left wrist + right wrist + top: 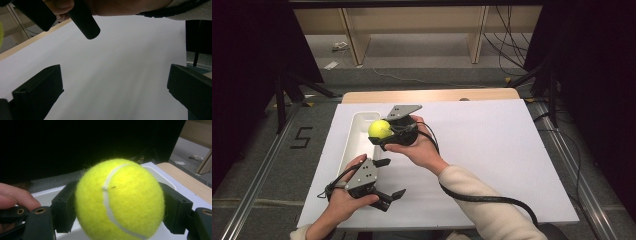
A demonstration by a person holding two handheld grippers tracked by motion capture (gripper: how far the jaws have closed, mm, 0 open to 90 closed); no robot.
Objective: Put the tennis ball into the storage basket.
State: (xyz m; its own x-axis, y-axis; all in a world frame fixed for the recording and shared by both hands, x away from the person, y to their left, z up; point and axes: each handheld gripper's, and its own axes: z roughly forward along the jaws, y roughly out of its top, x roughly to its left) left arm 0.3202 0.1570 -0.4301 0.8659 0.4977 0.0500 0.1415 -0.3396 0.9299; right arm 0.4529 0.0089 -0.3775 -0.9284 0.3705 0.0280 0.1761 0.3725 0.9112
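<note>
A white board (492, 150) covers most of the table, with a strip of pale wood (432, 95) showing along its far edge. Near the board's left side lies a long white tray (354, 142), set lengthwise from near to far. The person's right hand (419, 150) reaches across from the lower right in a cream sleeve (482, 200), a thick black cable (492, 199) trailing beside it, and holds the right gripper (384, 134) over the inner rim of the tray. Its jaws are closed on a yellow tennis ball (380, 129), one black pad pressed against each side; in the right gripper view the ball (120, 198) sits squarely between the pads with its white seam curving down the front, and the tray's white wall (160, 173) lies behind and below it. The ball is held up off the board, clear of the tray floor. Nearer the person, the left hand (343, 200) holds the left gripper (393, 196) low over the board just in front of the tray's near end. Its jaws stand wide apart with nothing between them, and the left gripper view shows bare white board (120, 80) in the gap.
</note>
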